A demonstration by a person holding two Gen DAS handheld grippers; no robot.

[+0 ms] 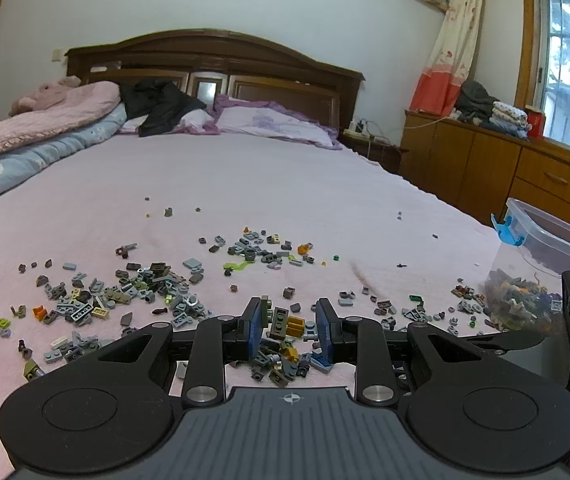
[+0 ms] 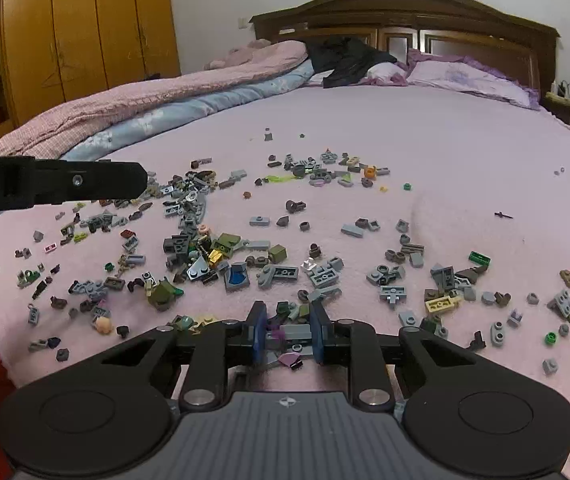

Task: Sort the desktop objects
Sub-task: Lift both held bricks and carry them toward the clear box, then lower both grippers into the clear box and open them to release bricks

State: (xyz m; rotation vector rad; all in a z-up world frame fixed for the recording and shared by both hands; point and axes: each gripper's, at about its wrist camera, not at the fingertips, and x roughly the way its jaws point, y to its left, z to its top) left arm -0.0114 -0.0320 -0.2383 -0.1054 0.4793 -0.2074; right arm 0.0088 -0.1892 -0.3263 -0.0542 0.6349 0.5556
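Plastic building bricks (image 2: 245,256), mostly grey with olive, orange and green among them, lie scattered over the pink bedspread (image 1: 285,176). Some already fill the clear tub (image 1: 525,280) at the bedspread's right edge. The left gripper (image 1: 290,322) has its jaws narrowed around a small heap of dark and orange pieces; whether the pads actually pinch them I cannot tell. The right gripper (image 2: 288,330) likewise brackets a grey plate, grip unclear. Such pieces look light, rigid and slick, likely best pinched across flat sides, since the soft cloth yields.
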